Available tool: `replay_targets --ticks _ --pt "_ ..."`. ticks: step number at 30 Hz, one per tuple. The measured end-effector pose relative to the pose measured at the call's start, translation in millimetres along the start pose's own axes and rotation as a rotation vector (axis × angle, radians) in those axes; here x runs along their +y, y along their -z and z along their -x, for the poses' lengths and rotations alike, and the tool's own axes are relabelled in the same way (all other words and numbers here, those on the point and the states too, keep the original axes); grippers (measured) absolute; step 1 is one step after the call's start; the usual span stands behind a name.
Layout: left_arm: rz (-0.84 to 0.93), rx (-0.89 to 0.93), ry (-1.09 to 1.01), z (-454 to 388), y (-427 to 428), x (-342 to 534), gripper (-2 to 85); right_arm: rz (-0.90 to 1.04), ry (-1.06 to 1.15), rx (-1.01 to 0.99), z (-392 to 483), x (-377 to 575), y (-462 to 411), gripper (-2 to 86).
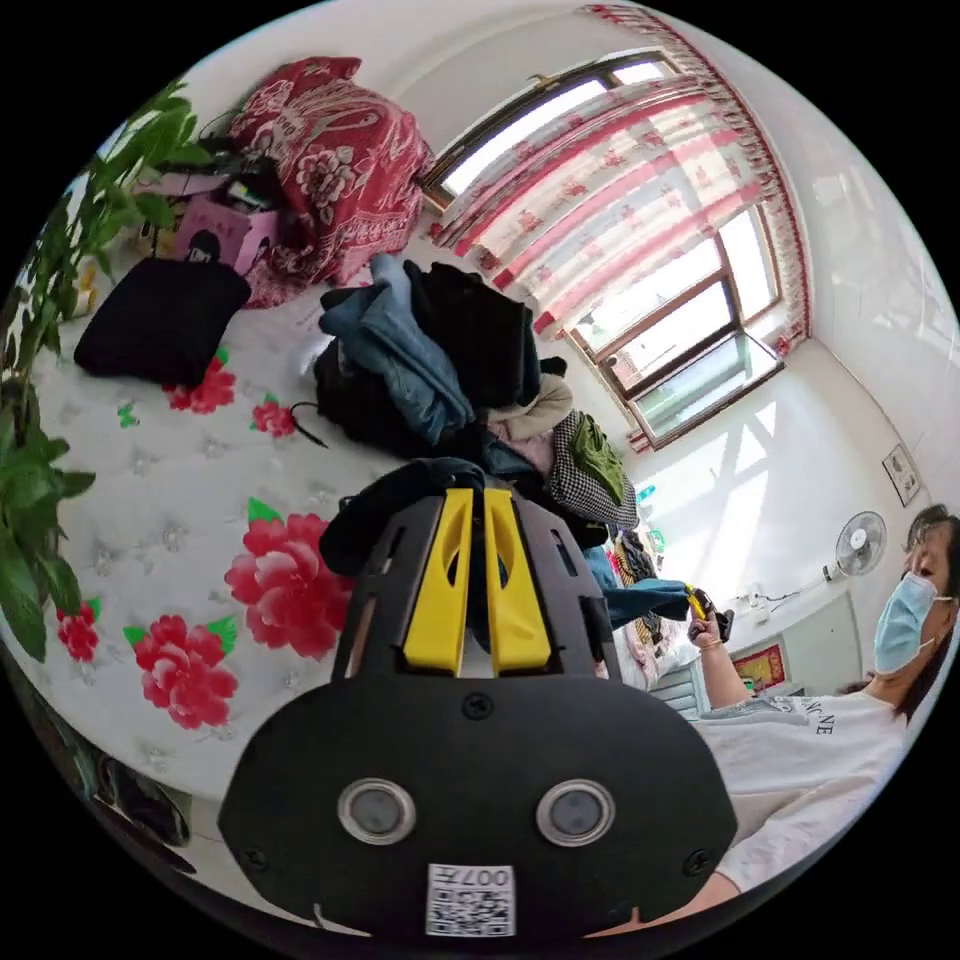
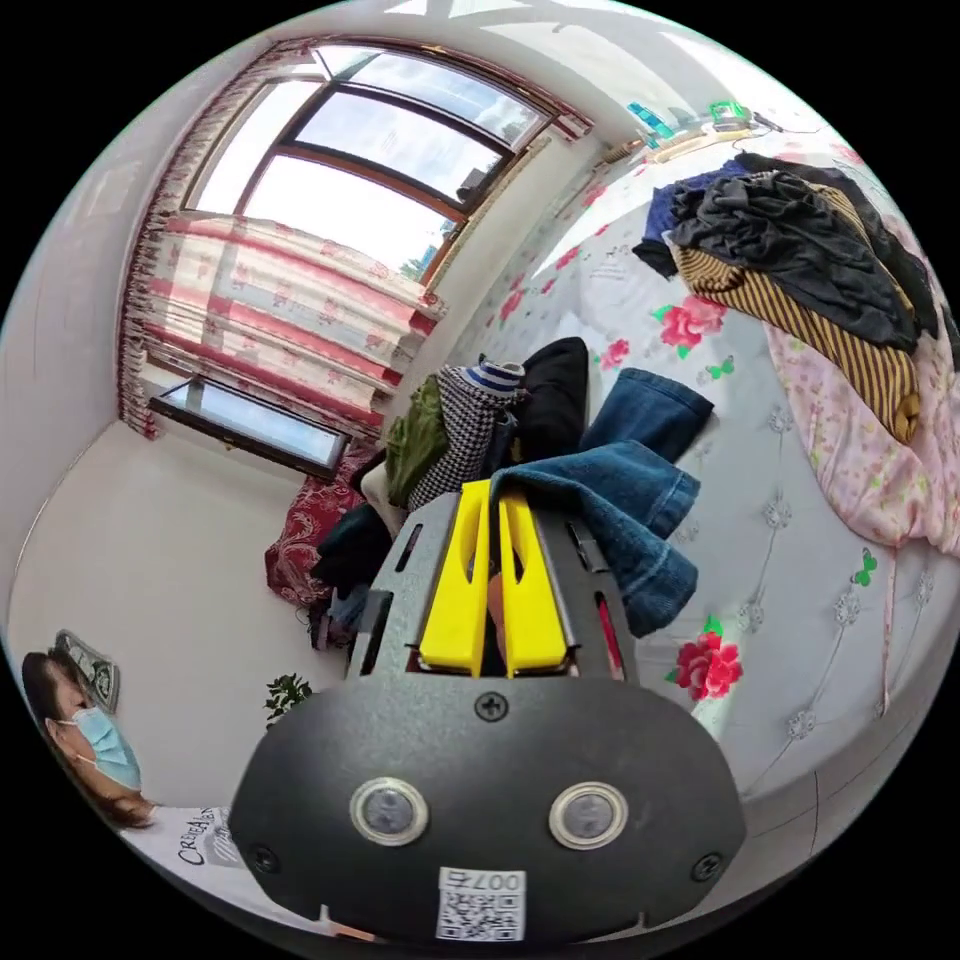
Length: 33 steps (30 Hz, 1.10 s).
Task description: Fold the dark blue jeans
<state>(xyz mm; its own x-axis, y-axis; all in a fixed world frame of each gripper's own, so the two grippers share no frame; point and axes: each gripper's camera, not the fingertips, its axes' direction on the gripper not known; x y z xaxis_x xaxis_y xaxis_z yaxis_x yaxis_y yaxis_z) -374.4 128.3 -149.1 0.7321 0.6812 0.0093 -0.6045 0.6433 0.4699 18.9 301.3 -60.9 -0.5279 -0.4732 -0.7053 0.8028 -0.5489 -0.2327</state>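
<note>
The dark blue jeans (image 2: 625,505) hang off the tip of my right gripper (image 2: 492,497) and trail down onto the flowered bed sheet (image 2: 800,600), one leg hem (image 2: 650,405) lying flat. Its yellow jaws are pressed together on the denim edge. In the left gripper view, my left gripper (image 1: 478,500) is shut on a dark bunch of the jeans (image 1: 390,505), held above the bed sheet (image 1: 160,500). Far off to the right there, a person's hand holds the right gripper (image 1: 708,610), with blue denim (image 1: 640,600) stretched from it.
A heap of mixed clothes (image 1: 450,380) lies mid-bed, with a folded black garment (image 1: 160,315) and a red patterned blanket (image 1: 340,160) behind. Plant leaves (image 1: 40,420) edge the bed. Dark and striped clothes (image 2: 800,260) sit on a pink quilt (image 2: 870,460). A masked person (image 1: 800,740) stands close by.
</note>
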Motion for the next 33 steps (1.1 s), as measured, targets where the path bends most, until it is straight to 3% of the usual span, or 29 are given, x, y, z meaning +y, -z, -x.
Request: replay_targets --ticks 4,7,11,13,16,18,22,24,29,33 --pt "-0.077 -0.017 -0.33 -87 66 -27 -0.4 -0.179 0.223 -0.212 53 0 70 -0.4" --pt "0.033 -0.13 -0.402 -100 80 0 -0.4 -0.178 0.328 -0.137 54 18 102 -0.3" --pt "0.352 -0.263 -0.166 -38 31 68 -0.5 -0.001 0.255 0.105 5 54 93 -0.2" --pt "0.531 -0.32 0.128 27 -24 135 -0.5 0.137 0.06 0.262 -52 85 66 -0.2" --pt "0.631 -0.36 0.292 59 -66 194 -0.5 0.262 -0.191 0.451 -116 123 40 -0.3" --pt "0.629 -0.393 0.252 48 -68 194 -0.5 0.264 -0.253 0.484 -128 132 41 -0.2" --pt "0.584 -0.401 0.141 12 -53 166 0.1 0.277 -0.112 0.461 -104 114 52 0.5" --pt "0.576 -0.412 0.143 4 -55 165 0.9 0.304 -0.042 0.482 -91 106 51 1.6" --pt "0.557 -0.48 0.27 6 -70 202 5.9 0.341 -0.135 0.663 -104 105 47 6.5" --pt "0.362 -0.468 0.292 -17 -43 210 6.2 0.146 -0.116 0.761 -83 97 68 7.3"
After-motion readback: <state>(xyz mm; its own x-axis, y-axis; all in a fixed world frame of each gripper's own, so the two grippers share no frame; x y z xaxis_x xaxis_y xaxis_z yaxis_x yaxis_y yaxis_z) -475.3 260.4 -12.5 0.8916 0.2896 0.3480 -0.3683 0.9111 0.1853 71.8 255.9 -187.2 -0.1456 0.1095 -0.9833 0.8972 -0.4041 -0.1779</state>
